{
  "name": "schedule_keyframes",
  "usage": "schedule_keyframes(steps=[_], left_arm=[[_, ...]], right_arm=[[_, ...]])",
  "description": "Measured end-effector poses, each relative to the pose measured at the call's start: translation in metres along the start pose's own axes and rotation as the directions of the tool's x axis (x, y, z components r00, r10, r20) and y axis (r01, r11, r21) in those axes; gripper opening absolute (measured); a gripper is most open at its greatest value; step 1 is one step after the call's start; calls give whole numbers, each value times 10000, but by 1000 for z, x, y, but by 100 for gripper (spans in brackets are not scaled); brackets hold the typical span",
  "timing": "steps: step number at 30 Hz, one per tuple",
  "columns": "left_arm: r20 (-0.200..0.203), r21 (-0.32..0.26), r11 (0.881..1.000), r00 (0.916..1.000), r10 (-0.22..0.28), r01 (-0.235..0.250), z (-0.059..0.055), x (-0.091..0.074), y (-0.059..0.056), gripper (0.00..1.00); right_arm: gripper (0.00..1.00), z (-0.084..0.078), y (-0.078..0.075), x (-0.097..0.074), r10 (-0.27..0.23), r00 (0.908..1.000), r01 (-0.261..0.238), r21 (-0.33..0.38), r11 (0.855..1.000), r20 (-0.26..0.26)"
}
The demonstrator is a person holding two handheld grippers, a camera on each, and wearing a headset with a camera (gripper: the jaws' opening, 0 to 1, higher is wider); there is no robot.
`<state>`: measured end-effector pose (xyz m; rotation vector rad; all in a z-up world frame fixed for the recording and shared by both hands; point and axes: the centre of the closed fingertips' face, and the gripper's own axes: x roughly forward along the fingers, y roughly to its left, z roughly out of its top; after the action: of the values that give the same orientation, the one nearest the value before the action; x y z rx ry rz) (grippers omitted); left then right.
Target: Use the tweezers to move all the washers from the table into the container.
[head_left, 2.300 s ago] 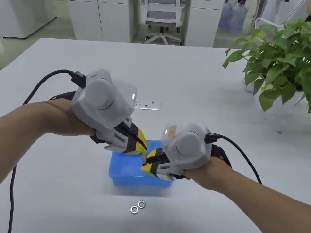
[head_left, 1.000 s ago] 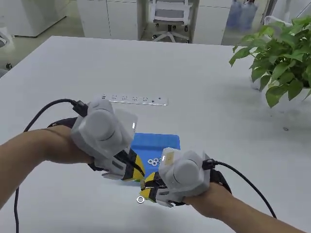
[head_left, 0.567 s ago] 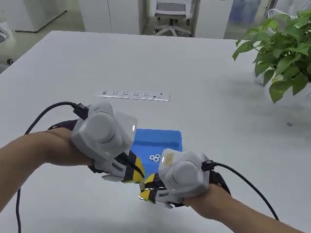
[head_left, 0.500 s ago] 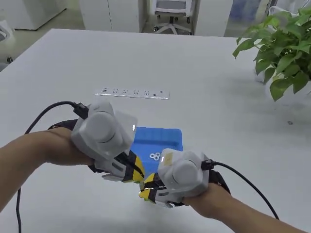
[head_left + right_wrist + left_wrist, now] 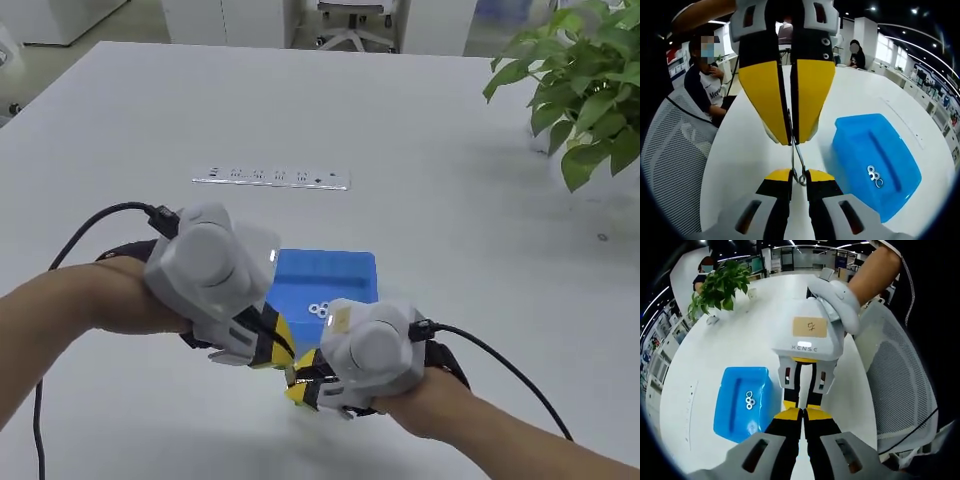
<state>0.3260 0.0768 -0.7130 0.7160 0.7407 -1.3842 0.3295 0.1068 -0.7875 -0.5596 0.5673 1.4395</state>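
Obs.: the left tool (image 5: 802, 416) and the right tool (image 5: 799, 176) meet nose to nose just off the near side of the blue container (image 5: 865, 135), low over the white surface (image 5: 450, 200). The tweezers (image 5: 796, 150) show as two thin metal arms. They run from the slot between the left tool's yellow pads into the slot between the right tool's. Both tools are pressed nearly together, each pinching the tweezers. A small cluster of washers (image 5: 874, 175) lies on the container floor. Whether the tweezers' tips carry a washer cannot be told, as the end is too small and partly covered.

Judgement: the step in hand is the pick or carry of a washer beside the container.

To do it well:
- Move both tools as one unit, so the tweezers neither twist nor slip in either slot.
- Hold the squeeze constant until the tips are past the container wall.
- Clear that wall by lifting, not dragging.
- Ease the squeeze low over the floor, so the washer does not bounce out.
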Motion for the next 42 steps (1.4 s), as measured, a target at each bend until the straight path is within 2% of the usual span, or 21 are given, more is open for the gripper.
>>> schedule_keyframes(steps=[11,22,42], left_arm=[[91,-305,9995,9999,110,-107,1,1,9,6],[118,-407,9992,9999,53,-48,1,3,10,6],[-7,-241,9997,10000,2,-2,-1,3,7,6]], right_arm=[[17,1,0,-2,78,9998,-83,260,9996,187],[14,1,-3,-3,72,9998,-76,203,9998,210],[10,1,-2,-3,10,10000,-13,331,9994,84]])
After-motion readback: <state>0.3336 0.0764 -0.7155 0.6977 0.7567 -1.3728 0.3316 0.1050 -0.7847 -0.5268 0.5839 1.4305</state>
